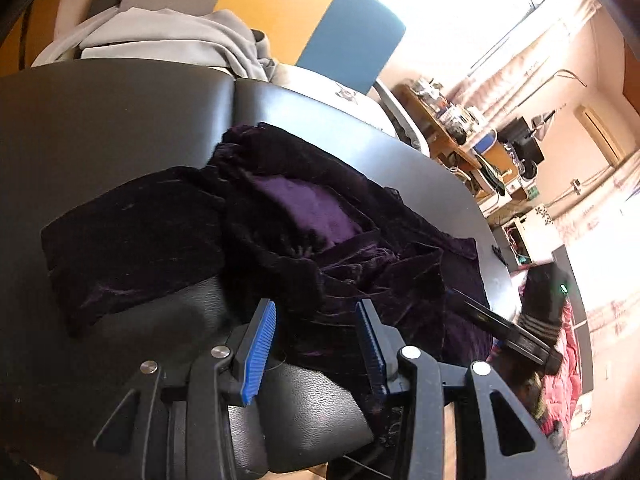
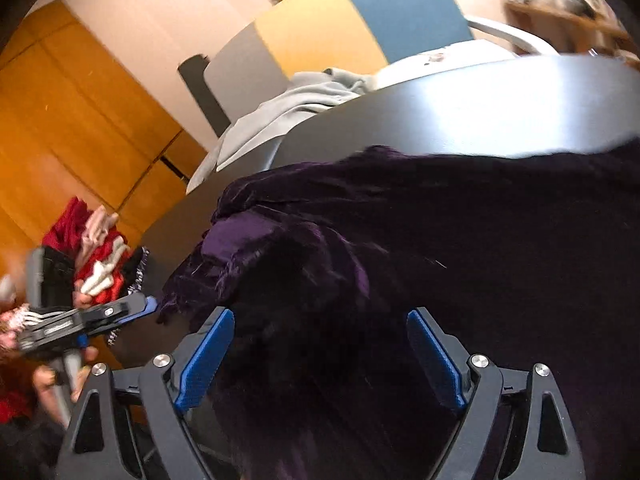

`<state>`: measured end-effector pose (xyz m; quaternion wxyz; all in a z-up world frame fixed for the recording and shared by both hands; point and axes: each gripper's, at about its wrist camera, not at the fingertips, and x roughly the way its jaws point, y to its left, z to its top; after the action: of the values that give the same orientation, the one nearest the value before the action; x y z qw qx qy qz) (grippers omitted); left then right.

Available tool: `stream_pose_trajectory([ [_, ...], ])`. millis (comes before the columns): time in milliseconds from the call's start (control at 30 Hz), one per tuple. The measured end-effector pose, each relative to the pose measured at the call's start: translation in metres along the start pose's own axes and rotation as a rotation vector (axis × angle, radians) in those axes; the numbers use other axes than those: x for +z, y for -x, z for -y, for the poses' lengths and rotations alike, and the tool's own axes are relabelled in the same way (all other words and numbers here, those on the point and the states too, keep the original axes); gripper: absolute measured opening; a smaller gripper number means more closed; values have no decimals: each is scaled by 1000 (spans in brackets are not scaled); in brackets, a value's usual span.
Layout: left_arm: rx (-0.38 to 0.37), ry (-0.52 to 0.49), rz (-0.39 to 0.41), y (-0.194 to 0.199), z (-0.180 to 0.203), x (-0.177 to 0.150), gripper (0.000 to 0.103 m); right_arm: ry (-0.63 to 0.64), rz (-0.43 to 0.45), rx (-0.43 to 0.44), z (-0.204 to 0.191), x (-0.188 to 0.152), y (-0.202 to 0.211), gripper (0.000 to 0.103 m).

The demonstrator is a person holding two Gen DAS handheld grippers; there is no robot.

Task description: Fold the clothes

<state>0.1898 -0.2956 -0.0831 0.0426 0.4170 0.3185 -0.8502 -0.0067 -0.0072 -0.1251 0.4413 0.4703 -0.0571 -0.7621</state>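
Jaws of the left gripper (image 1: 316,320) stood apart over the crumpled purple velvet garment (image 1: 288,232) heaped on the dark table (image 1: 120,120), while the right gripper (image 2: 320,344) gaped wide, perhaps just clear of the blurred cloth, grey clothing (image 2: 288,108) beyond.

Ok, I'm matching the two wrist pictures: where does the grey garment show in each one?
Left wrist: the grey garment lies at the upper left, beyond the far edge of the black table.
Right wrist: grey garment sits left of centre, upper half, past the table's rim.
Shared landmark: the yellow-and-blue panel right behind it.
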Motion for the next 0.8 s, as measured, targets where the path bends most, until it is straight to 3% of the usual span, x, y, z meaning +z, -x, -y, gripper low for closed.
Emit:
stream_pose_trajectory([
  [33, 5, -3, -4, 0, 2, -1, 42, 13, -11, -8, -7, 2, -15, 88],
  [67, 13, -2, -8, 1, 2, -2, 42, 38, -42, -43, -13, 5, -30, 64],
  [100, 19, 5, -9, 4, 0, -3, 42, 52, -67, -51, -20, 6, -47, 7],
  [167, 20, 25, 1, 12, -6, -4, 42, 73, -78, 64, -42, -1, -53, 9],
  [267, 27, 77, 12, 25, -27, -5, 42, 228, -141, 241, -91, -23, -37, 9],
  [300, 26, 101, 10, 28, -34, -6, 42, 267, -176, 324, -107, -35, -29, 9],
  [400, 16, 158, 10, 34, -50, -11, 42, 348, -288, 447, -139, -68, -18, 9],
  [433, 5, 166, 8, 34, -51, -13, 42, 370, -315, 450, -145, -77, -20, 10],
  [533, -27, 182, 0, 35, -53, -18, 42, 354, -408, 456, -154, -91, -38, 27],
  [600, -45, 161, -25, 30, -46, -20, 43, 274, -442, 458, -146, -86, -46, 62],
  [667, -49, 132, -50, 25, -38, -22, 43, 255, -430, 447, -144, -72, -45, 63],
  [800, -21, 79, -68, 12, -29, -29, 43, 318, -308, 323, -135, -21, -26, 63],
])
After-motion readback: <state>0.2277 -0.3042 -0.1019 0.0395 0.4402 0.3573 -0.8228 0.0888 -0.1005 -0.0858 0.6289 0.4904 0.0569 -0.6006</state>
